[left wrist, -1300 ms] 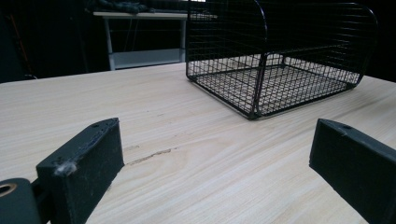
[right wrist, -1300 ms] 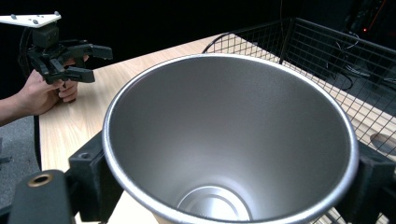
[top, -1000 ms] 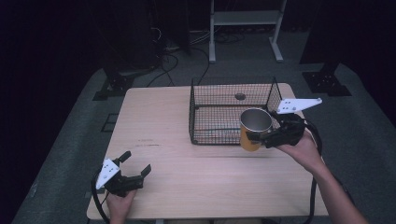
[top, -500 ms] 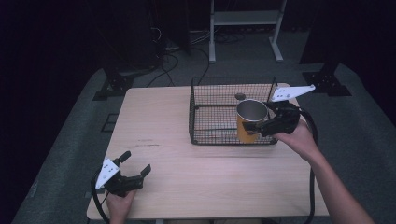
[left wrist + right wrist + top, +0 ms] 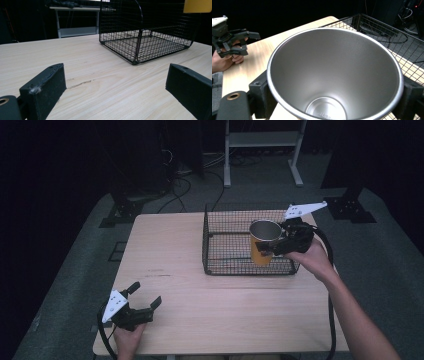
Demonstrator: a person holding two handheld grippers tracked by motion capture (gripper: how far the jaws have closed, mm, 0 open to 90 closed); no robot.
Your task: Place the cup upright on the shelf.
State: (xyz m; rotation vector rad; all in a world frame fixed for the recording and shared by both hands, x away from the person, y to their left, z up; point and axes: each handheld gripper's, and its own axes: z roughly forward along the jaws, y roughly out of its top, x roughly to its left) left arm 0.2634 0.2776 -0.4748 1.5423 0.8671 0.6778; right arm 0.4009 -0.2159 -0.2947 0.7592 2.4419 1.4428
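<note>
**High view: cup held over basket**

Your right gripper (image 5: pixel 275 245), right of centre, pinches the steel cup (image 5: pixel 263 241) with yellow outside, above the wire basket (image 5: pixel 225 255). Your left gripper (image 5: pixel 145 299), lower left, rests on the table (image 5: pixel 200 305), jaws spread, holding nothing.

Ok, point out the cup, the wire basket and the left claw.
cup (image 5: pixel 261 254): high view, on its yellow side.
wire basket (image 5: pixel 226 268): high view, on its front wall.
left claw (image 5: pixel 146 296): high view, midway between its open fingertips.
</note>
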